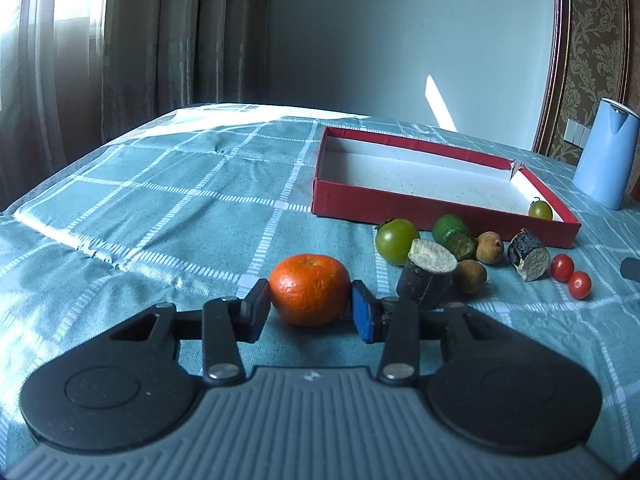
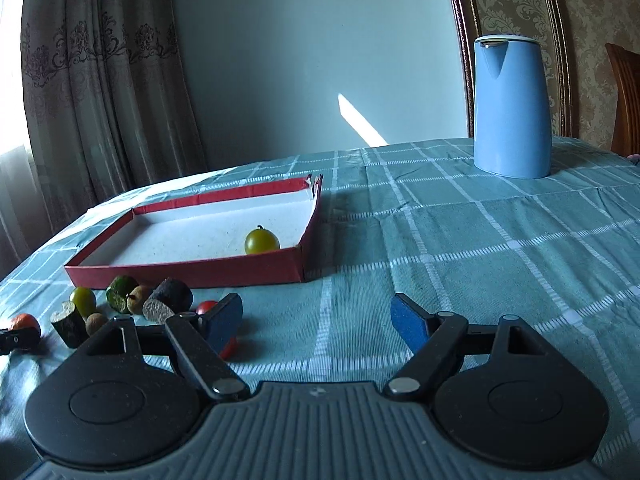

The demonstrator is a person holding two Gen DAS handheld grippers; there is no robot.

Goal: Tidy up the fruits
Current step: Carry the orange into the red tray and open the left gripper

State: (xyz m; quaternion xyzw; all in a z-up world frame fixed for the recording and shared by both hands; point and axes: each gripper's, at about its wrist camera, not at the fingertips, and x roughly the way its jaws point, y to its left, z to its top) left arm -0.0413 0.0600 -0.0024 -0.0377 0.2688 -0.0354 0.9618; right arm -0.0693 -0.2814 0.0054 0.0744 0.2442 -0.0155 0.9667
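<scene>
I am in a home, in what looks like a dining or living room. My surface [image 2: 500, 240] is covered with a teal checked cloth, and behind it hang long patterned curtains [image 2: 92, 92] with daylight coming through at the window side. A blue electric kettle [image 2: 510, 108] stands on the cloth, damask wallpaper [image 2: 512, 4] with a dark wooden frame covers the wall, and part of a wooden chair [image 2: 626, 96] shows at the edge.
</scene>
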